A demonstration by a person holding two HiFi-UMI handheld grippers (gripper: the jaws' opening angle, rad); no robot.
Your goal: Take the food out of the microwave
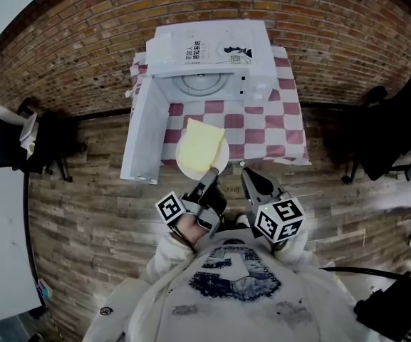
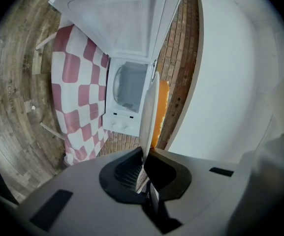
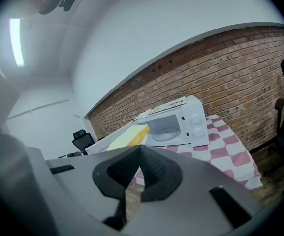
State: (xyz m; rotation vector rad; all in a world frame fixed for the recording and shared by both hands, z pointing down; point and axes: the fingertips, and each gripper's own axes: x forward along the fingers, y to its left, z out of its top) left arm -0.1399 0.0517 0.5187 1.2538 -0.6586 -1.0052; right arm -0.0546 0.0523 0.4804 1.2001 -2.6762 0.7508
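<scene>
- Sitting flat on a white plate (image 1: 184, 164), the food (image 1: 202, 141) is a pale yellow slab w/ an orange edge. It covers most of the plate.
- Plate + food are out of the microwave (image 1: 212, 48), held up in front of the open cavity. From the head view they appear over the near edge of the table.
- left gripper (image 1: 211, 174): jaws closed onto the plate's near rim, pinching it top & bottom. The food starts just beyond the fingertips, and they don't touch it.
- In the left gripper view the plate shows edge-on, running straight out from btwn the jaws, w/ the food on the face at that view's right.
- right gripper (image 1: 248, 176): jaws together, nothing btwn them. It is just beside the left gripper, near the plate's right side but apart from it. In the right gripper view the food lies ahead & a bit left of the tips.
- Microwave is white, door (image 1: 142, 130) swung wide to the left, turntable (image 1: 201, 83) visible inside.
- It stands at the far end of the red-and-white check cloth (image 1: 262, 128), close to the brick wall (image 1: 319, 27).
- Wood-plank floor (image 1: 84, 212) all around; dark office chairs well apart at left (image 1: 6, 144) & right (image 1: 397, 130).
</scene>
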